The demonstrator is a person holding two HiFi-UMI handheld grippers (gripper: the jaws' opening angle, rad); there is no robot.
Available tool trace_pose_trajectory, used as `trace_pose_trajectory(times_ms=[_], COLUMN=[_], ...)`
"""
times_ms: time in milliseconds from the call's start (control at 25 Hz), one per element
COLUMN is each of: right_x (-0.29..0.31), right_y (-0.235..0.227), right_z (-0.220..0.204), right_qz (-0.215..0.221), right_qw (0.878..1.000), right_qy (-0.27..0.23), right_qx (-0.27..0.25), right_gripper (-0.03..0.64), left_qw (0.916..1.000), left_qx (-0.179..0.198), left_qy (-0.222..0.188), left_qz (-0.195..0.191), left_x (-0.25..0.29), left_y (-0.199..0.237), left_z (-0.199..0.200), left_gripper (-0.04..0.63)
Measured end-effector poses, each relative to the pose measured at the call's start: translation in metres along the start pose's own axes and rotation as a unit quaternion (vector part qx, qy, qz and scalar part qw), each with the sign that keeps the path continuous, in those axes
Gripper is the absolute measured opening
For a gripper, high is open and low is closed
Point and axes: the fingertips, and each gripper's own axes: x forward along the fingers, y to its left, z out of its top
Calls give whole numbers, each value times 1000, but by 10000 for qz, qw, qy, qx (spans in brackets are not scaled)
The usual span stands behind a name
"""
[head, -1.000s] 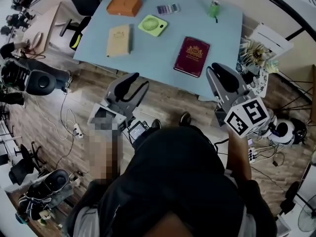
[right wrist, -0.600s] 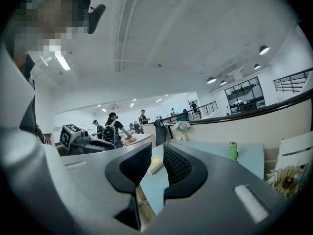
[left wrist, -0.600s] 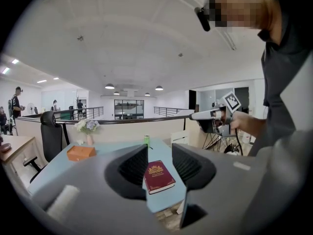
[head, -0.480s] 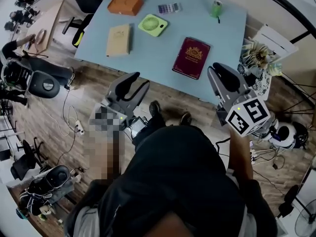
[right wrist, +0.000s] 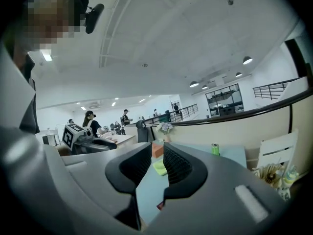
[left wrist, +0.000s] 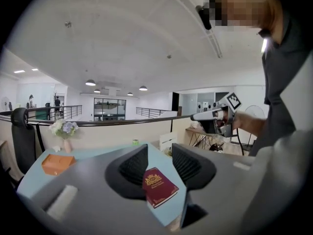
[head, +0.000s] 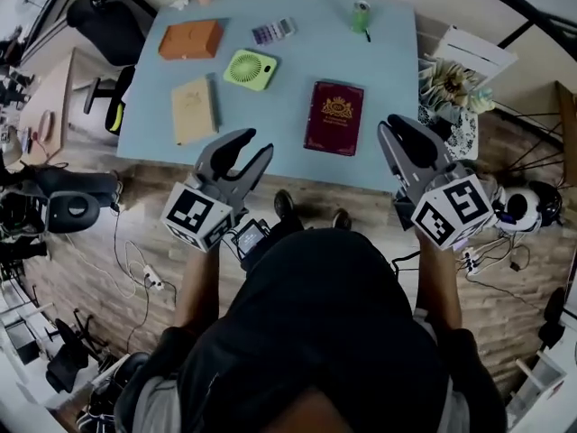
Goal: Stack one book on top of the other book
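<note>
hovering empty — left gripper (head: 255, 144), right gripper (head: 395, 124), jaws apart; red book (head: 334, 117) untouched.

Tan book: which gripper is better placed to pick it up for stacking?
Left, probably. The left gripper is open and near the tan book; the right gripper, also open, is beyond the red book.

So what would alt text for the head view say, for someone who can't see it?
From above, a person holds the left gripper and right gripper, both open and empty, at the near edge of a light blue table. A maroon book and a tan book lie apart on it.
</note>
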Motion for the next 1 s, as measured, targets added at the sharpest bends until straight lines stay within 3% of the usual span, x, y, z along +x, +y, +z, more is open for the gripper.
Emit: trace_pose_trajectory(times_ms=[560,840,1000], right_x=[47,69,81], right_y=[3,-15,-42], right_z=[6,-14,-29], right_qz=[-1208,-1206,-1089], right_qw=[9926,9923,9931], right_qy=[-77,88,225], right_qx=[79,251,369], right_gripper=[58,58,58], left_qw=[9903,9884,9908], left_qx=[179,-30,-137], left_qy=[-127,-19,99], left_qz=[-1372,-1517,-1345], left_x=[43,70,95], left_y=[67,80,87], left_z=[4,-12,-22], left_gripper=[206,206,206])
